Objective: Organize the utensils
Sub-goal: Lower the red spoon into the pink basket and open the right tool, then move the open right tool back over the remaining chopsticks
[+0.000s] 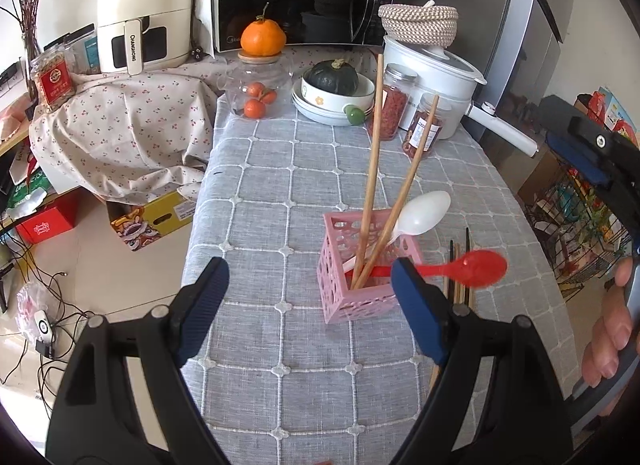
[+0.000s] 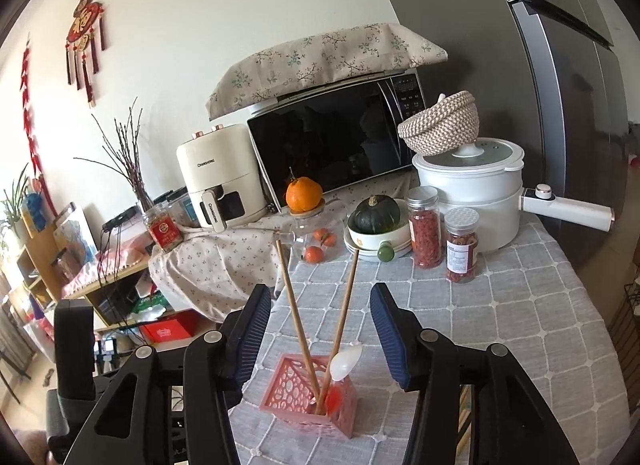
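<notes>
The left gripper [image 1: 310,277] hovers low over the grey checked worktop [image 1: 280,169], its fingers [image 1: 206,297] spread wide and holding nothing. The right gripper [image 2: 320,317] hangs above the pink basket [image 2: 310,401], tilted down toward it, fingers [image 2: 256,329] likewise released and empty.

The basket [image 1: 360,297] stands near the front of the worktop. Two wooden chopsticks [image 1: 372,169] lean out of it, crossing low, beside a white spoon [image 1: 420,213] and a red spoon [image 1: 476,267].

Only the left wrist view shows the red spoon's bowl jutting over the basket's rim, and dark chopsticks [image 1: 460,265] lying on the cloth just beside the basket, partly hidden by the left gripper's finger. It also shows the right gripper's body and the person's hand [image 1: 612,329] at the frame's edge. In the right wrist view the red spoon [image 2: 333,399] is a blur.

Behind stand a microwave [image 2: 340,145], air fryer [image 2: 220,177], white pot [image 2: 472,193], two jars [image 2: 462,245] and a bowl with a squash [image 2: 376,213].
</notes>
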The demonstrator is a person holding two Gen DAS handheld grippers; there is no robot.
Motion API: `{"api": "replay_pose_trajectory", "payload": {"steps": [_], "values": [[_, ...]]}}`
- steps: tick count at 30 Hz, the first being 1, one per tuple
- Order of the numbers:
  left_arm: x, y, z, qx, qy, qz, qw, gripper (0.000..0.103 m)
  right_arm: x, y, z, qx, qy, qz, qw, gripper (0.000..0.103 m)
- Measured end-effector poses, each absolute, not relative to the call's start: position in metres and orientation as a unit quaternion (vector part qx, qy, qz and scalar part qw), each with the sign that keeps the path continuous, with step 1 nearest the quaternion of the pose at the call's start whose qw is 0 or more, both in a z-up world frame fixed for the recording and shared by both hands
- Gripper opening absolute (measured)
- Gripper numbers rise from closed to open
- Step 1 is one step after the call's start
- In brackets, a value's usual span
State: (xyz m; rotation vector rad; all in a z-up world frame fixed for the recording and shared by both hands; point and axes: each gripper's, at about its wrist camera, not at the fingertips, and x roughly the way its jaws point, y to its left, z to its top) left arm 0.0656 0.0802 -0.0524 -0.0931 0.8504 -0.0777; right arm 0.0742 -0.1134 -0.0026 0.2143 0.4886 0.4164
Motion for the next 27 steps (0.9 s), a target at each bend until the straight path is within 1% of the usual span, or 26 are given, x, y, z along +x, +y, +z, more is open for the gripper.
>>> {"api": "replay_pose_trajectory", "payload": {"steps": [2,5,11,15,22,27], "values": [[0.064,0.077,-0.053,-0.042,0.413,-0.041,0.909,0.083,0.072,-0.123,0.000,0.105,0.241,0.199,0.944,0.063],[0.063,0.074,-0.054,-0.039,0.416,-0.047,0.908,0.083,0.072,-0.137,0.000,0.103,0.253,0.188,0.943,0.068],[0.059,0.069,-0.061,-0.047,0.429,-0.064,0.900,0.083,0.076,-0.165,-0.017,0.087,0.302,0.155,0.937,0.077],[0.054,0.061,-0.067,-0.041,0.440,-0.074,0.894,0.083,0.085,-0.181,-0.041,0.078,0.354,0.126,0.923,0.077],[0.052,0.046,-0.079,-0.023,0.461,-0.089,0.882,0.083,0.106,-0.202,-0.098,0.057,0.470,0.057,0.879,0.077],[0.048,0.036,-0.087,-0.006,0.472,-0.100,0.876,0.083,0.117,-0.213,-0.137,0.067,0.538,0.025,0.840,0.077]]}}
